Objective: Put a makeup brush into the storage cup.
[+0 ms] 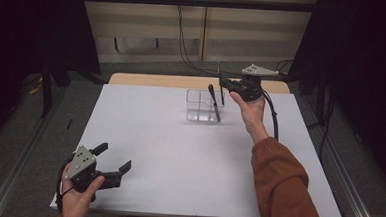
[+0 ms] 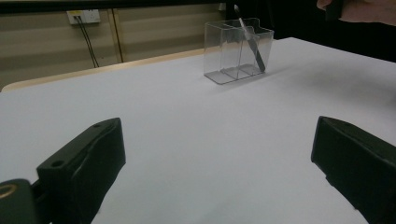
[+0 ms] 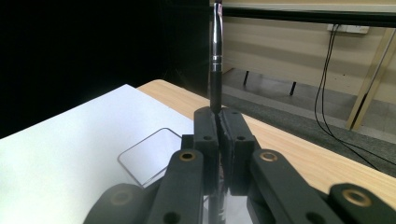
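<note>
Two slim black pens are showing. One pen [image 1: 214,103] is leaning inside the single clear plastic two-compartment holder [image 1: 197,106], which is standing toward the far side of the white table [image 1: 178,158]. The second pen [image 3: 215,60] is standing upright, clamped in the right gripper [image 1: 224,84] above the holder. The left gripper [image 1: 113,159] is resting at the near left corner, jaws spread wide, grasping nothing.
</note>
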A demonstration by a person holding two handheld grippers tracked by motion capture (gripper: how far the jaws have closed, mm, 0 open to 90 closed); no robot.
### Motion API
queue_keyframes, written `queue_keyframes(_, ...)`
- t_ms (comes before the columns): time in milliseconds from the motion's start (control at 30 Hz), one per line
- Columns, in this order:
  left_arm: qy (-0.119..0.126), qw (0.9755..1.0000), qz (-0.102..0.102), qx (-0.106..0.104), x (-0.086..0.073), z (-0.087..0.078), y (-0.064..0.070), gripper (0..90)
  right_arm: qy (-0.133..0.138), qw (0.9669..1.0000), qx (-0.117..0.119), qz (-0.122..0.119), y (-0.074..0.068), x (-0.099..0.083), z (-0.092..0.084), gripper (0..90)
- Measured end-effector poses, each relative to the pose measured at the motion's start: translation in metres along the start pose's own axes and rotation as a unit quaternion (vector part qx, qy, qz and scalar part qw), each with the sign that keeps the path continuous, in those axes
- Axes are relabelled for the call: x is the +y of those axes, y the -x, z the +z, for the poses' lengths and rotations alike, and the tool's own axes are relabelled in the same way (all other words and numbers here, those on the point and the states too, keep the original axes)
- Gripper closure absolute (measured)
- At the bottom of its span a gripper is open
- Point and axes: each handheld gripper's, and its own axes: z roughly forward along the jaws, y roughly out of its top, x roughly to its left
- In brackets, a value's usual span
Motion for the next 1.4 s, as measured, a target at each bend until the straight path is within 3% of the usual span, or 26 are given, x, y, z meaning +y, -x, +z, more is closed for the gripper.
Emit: queue_keyframes(1400, 0.002, 1.0000, -0.001, 0.000, 0.000, -0.001, 0.000, 2.9, -0.015, 0.9998, 0.003, 0.008, -0.003, -0.020, 0.016, 85.8)
